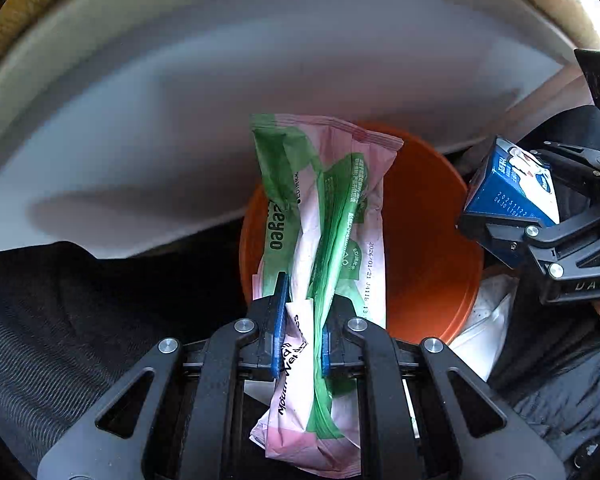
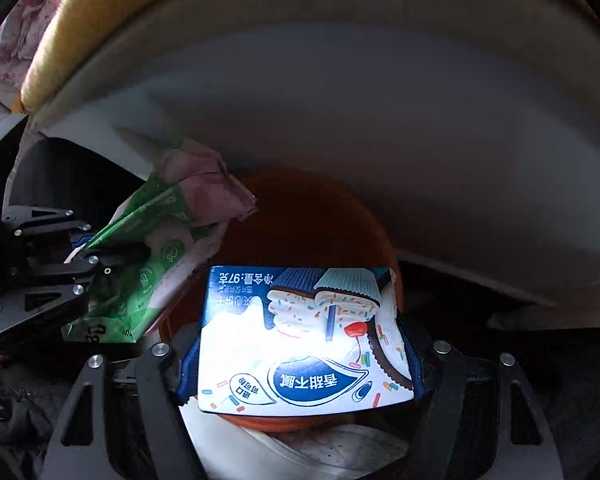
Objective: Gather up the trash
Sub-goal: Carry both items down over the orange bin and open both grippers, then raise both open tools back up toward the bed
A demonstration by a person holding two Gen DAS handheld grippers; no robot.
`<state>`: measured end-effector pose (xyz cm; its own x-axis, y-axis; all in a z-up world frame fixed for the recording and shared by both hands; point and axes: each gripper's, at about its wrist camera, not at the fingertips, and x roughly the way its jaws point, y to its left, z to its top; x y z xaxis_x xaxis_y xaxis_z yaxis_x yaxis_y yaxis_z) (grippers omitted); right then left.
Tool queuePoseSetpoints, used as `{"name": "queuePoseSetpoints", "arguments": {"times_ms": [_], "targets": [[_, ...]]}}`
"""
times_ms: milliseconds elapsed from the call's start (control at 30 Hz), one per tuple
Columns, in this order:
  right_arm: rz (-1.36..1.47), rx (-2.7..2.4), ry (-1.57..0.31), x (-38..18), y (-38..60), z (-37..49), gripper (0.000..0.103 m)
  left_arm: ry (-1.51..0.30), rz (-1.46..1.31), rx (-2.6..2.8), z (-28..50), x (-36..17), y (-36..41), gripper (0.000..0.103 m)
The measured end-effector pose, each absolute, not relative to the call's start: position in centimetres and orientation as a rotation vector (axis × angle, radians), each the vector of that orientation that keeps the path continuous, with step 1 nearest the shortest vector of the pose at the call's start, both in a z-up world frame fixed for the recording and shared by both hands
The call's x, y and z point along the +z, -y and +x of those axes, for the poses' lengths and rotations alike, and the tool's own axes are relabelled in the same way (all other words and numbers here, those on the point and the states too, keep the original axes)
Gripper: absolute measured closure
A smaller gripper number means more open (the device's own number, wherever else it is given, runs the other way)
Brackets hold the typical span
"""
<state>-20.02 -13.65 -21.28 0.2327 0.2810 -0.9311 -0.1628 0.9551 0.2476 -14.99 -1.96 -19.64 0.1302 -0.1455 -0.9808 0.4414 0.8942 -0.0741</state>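
Both loads hang over the orange bin, so keep your left gripper pinched on the wet-wipes packet and your right gripper clamped across the blue biscuit box until each sits squarely above the opening, then part the fingers.

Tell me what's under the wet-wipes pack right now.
An orange bin sits below the wet-wipes pack; its inner wall shows. The pack and the blue box cover its bottom, so any contents are hidden.
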Motion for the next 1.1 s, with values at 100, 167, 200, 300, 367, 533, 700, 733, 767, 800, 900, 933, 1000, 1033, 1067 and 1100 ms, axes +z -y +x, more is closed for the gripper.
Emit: {"name": "queuePoseSetpoints", "arguments": {"times_ms": [100, 167, 200, 300, 367, 533, 700, 733, 767, 800, 900, 933, 1000, 1033, 1067, 1100], "targets": [[0.099, 0.314, -1.323, -21.8, 13.4, -19.6, 0.029, -1.42, 0.272, -0.432, -14.7, -20.4, 2.3, 0.091], [0.09, 0.317, -1.338, -22.1, 13.0, -19.3, 0.028, -1.438, 0.284, -0.43, -14.6, -20.8, 2.4, 0.09], [0.086, 0.319, -1.345, -22.3, 12.7, -18.9, 0.027, -1.447, 0.289, -0.43, -14.3, -20.9, 2.5, 0.09], [0.06, 0.315, -1.369, -22.9, 12.1, -18.4, 0.024, -1.47, 0.3, -0.42, -14.1, -21.4, 2.6, 0.082], [0.053, 0.313, -1.383, -23.1, 11.8, -18.2, 0.019, -1.464, 0.299, -0.423, -13.7, -21.2, 2.6, 0.063], [0.064, 0.297, -1.368, -22.4, 11.9, -18.1, 0.018, -1.419, 0.293, -0.437, -13.9, -20.1, 2.7, 0.039], [0.07, 0.277, -1.339, -20.8, 13.0, -19.2, 0.018, -1.405, 0.268, -0.432, -14.3, -19.1, 3.0, 0.039], [0.07, 0.278, -1.327, -19.8, 13.8, -19.5, 0.018, -1.392, 0.25, -0.44, -14.5, -18.3, 2.7, 0.039], [0.069, 0.284, -1.308, -19.0, 14.3, -20.0, 0.018, -1.372, 0.232, -0.45, -15.2, -18.3, 2.4, 0.039], [0.064, 0.298, -1.288, -18.1, 14.7, -20.7, 0.018, -1.344, 0.22, -0.459, -15.8, -17.6, 2.1, 0.039], [0.039, 0.357, -1.218, -14.2, 15.2, -22.3, 0.018, -1.214, 0.227, -0.465, -17.0, -14.0, 0.4, 0.029], [0.032, 0.371, -1.195, -13.0, 15.4, -22.7, 0.018, -1.162, 0.235, -0.459, -17.4, -12.6, 0.0, 0.025], [0.013, 0.389, -1.138, -10.4, 15.9, -23.1, 0.015, -1.08, 0.227, -0.456, -17.8, -9.8, -0.7, 0.024], [0.01, 0.394, -1.105, -9.2, 16.1, -23.2, 0.014, -1.048, 0.211, -0.455, -17.8, -8.5, -1.1, 0.024], [0.01, 0.396, -1.075, -8.0, 16.2, -23.2, 0.014, -1.014, 0.194, -0.448, -17.8, -7.3, -1.4, 0.023], [0.018, 0.399, -1.049, -6.9, 16.6, -23.0, 0.014, -0.98, 0.181, -0.436, -17.7, -6.2, -1.6, 0.023]]}}
